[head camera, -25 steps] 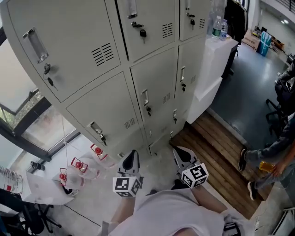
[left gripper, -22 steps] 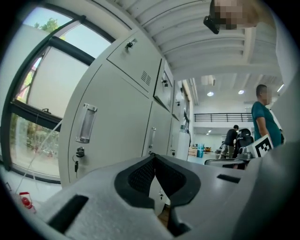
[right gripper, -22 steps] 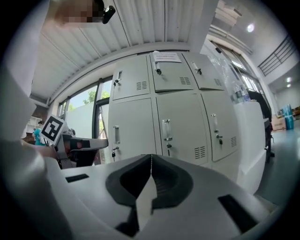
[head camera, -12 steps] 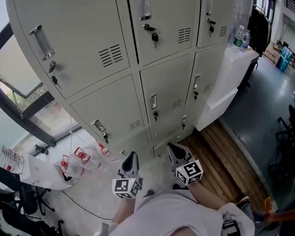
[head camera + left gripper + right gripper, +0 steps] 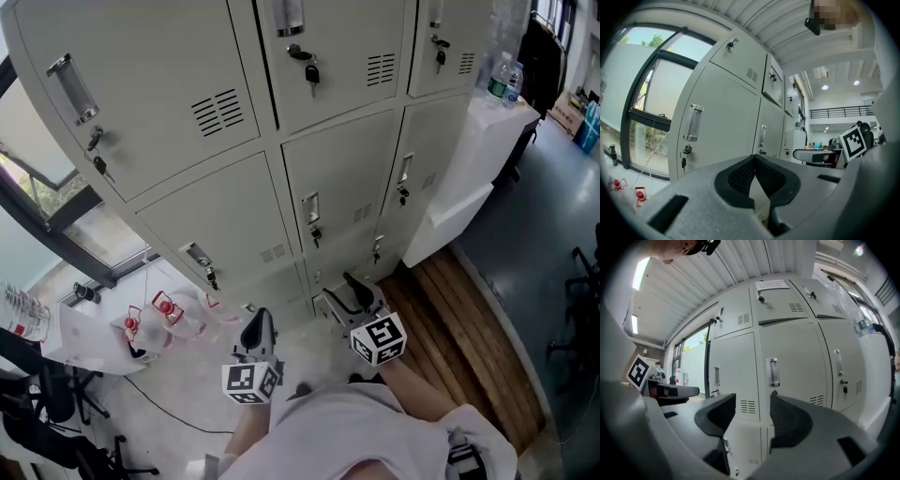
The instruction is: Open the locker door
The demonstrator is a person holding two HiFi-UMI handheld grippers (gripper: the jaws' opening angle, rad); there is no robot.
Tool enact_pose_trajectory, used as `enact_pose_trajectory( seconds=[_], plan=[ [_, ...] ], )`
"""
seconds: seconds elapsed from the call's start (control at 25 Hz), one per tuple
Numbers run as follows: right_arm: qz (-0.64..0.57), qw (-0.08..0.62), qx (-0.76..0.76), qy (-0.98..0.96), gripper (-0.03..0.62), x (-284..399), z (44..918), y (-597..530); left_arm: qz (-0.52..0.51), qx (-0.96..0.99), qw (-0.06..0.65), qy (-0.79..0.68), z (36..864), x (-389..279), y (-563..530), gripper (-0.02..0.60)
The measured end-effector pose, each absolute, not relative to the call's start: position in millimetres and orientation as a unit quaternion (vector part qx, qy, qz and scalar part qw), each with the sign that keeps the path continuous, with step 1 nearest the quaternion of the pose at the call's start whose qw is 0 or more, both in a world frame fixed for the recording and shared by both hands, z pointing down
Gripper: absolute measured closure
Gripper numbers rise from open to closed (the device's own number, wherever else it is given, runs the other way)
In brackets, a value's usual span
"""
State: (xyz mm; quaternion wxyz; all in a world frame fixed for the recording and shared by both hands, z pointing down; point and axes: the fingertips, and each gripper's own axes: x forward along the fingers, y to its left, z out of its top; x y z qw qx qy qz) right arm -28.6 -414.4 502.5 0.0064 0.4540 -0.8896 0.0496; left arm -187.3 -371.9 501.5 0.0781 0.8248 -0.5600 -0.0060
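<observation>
A block of pale grey lockers (image 5: 309,141) fills the head view, each door with a recessed handle, a vent and a key in its lock. The middle column's lower door (image 5: 342,183) carries its handle (image 5: 309,208) at the left edge. My right gripper (image 5: 344,291) points level at the lockers' bottom row; its jaws have just been opening and stand apart with nothing between them (image 5: 752,401). In the right gripper view a handle (image 5: 773,372) shows straight ahead. My left gripper (image 5: 258,328) hangs back at the left, shut and empty (image 5: 754,159).
A white cabinet (image 5: 469,150) with water bottles (image 5: 506,80) on top stands right of the lockers. A wooden floor strip (image 5: 469,347) runs at the right. Clear red-capped items (image 5: 164,314) lie on the floor at the left, beside a window (image 5: 37,187).
The right gripper's jaws went from shut to wide open, and it moved forward toward the lockers. The left gripper stayed about where it was.
</observation>
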Motion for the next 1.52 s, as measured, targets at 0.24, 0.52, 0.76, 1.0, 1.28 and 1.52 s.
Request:
enact_pose_trajectory(
  seconds=[0.24, 0.52, 0.76, 1.0, 1.28, 1.52],
  plan=[
    [0.025, 0.010, 0.444, -0.895, 0.395, -35.9, 488.4, -447.2, -0.005, 0.816, 0.078, -0.573, 501.7, -196.7, -377.5, 0.580],
    [-0.004, 0.015, 0.430, -0.903, 0.395, -50.8, 474.7, -493.2, -0.005, 0.801, 0.075, -0.594, 501.3, -215.5, -378.9, 0.578],
    [-0.019, 0.016, 0.419, -0.908, 0.395, -66.7, 465.4, -531.8, -0.006, 0.777, 0.076, -0.625, 502.4, -240.8, -373.8, 0.578],
    [-0.026, 0.016, 0.413, -0.910, 0.395, -78.9, 459.3, -558.9, -0.004, 0.755, 0.081, -0.651, 505.2, -260.6, -365.0, 0.579],
    [-0.022, 0.007, 0.415, -0.909, 0.395, -85.4, 456.5, -571.2, 0.003, 0.747, 0.088, -0.659, 510.3, -269.0, -364.2, 0.579],
    [-0.018, 0.009, 0.417, -0.908, 0.419, -80.5, 456.4, -567.1, 0.006, 0.756, 0.087, -0.648, 511.1, -264.3, -368.3, 0.580]
  ],
)
